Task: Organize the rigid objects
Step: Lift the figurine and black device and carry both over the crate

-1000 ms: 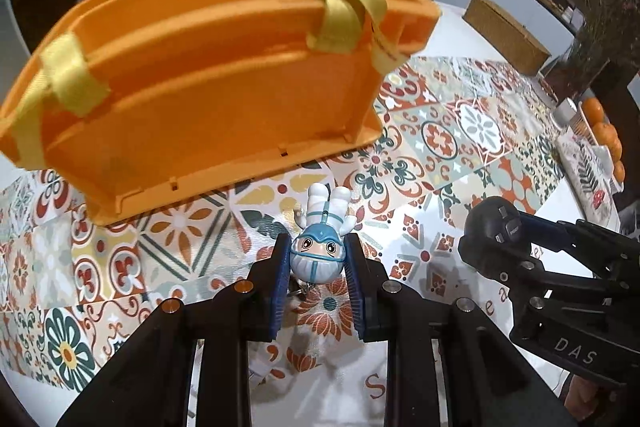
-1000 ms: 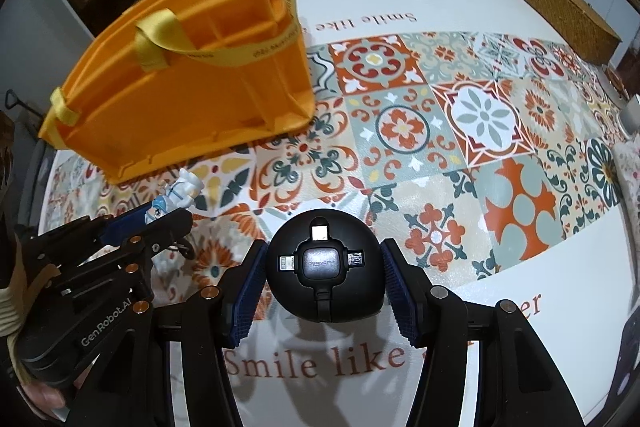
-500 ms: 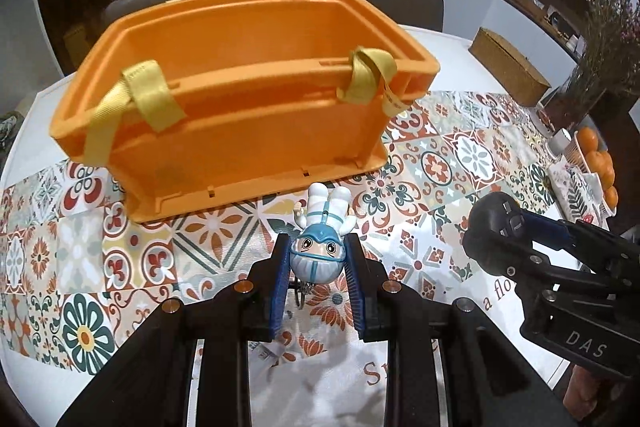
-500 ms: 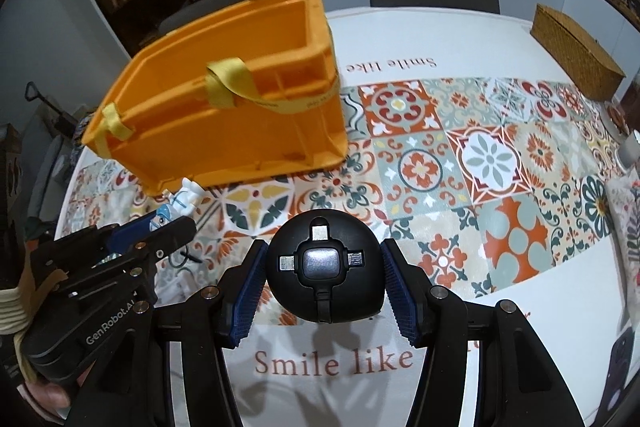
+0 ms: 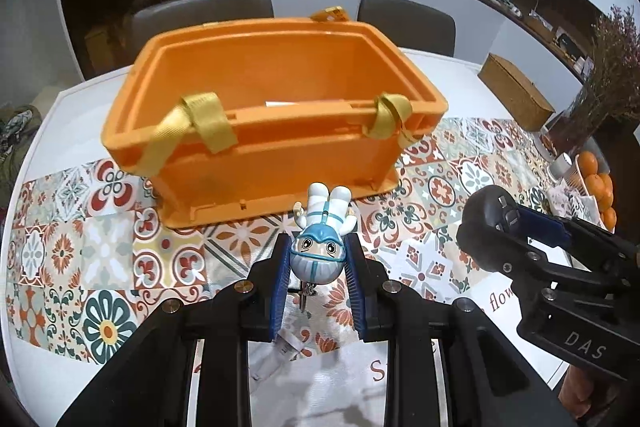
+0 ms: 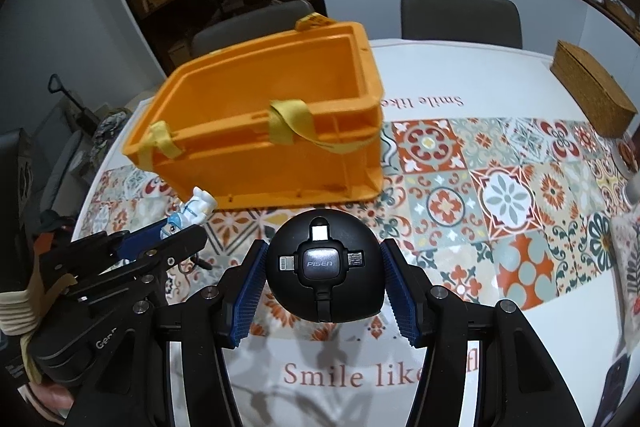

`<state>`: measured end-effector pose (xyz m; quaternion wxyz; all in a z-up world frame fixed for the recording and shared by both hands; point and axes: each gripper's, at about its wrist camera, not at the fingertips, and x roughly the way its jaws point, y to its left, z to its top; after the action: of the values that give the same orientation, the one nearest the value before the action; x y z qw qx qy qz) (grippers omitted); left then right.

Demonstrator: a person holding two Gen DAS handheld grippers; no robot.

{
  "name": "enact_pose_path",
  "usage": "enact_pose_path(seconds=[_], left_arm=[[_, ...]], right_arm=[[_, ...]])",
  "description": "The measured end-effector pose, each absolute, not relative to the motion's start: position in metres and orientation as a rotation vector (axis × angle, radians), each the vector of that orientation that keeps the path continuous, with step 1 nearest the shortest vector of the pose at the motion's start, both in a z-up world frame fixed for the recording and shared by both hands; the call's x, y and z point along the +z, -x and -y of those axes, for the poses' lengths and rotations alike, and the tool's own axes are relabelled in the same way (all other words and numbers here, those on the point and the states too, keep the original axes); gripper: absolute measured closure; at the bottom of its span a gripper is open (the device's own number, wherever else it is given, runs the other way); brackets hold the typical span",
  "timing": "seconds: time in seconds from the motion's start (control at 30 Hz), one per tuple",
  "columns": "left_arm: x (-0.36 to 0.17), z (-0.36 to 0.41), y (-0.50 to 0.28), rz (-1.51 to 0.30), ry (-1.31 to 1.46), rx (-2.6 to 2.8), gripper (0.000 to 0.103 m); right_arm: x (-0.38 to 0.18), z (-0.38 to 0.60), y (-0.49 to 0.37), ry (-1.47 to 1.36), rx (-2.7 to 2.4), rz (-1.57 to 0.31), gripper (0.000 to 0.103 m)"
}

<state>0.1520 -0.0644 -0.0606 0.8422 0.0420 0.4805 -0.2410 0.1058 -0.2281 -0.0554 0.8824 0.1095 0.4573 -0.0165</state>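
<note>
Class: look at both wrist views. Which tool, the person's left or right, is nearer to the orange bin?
Left, narrowly. The left tool, gripping the toy figure, sits just before the orange bin's front wall. The right tool, holding the black round charger, hangs slightly farther back, off its right corner.

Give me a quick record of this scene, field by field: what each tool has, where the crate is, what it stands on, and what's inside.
left tool: shut on the astronaut figurine, held head toward the camera
right tool: shut on the round black cable hub
orange crate: on the table beyond both tools, open top, yellow straps
surface: patterned tile cloth
crate contents: a white slip visible; the rest hidden
</note>
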Motion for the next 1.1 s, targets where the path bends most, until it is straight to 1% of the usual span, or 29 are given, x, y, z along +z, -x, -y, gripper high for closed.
enact_pose_path(seconds=[0.4,0.93,1.1], left_arm=[[-0.031,0.053,-0.159,-0.945,-0.079,-0.48,0.076],[0.015,0.059,-0.177,-0.826,-0.097,-0.477,0.076],[0.025,0.06,-0.191,-0.827,-0.086,-0.472,0.076]], right_arm=[[-0.033,0.216,-0.12,-0.208,0.009,-0.892,0.047],[-0.001,0.211,-0.139,-0.199,0.028,-0.807,0.047],[0.012,0.213,-0.146,-0.197,0.024,-0.779,0.047]])
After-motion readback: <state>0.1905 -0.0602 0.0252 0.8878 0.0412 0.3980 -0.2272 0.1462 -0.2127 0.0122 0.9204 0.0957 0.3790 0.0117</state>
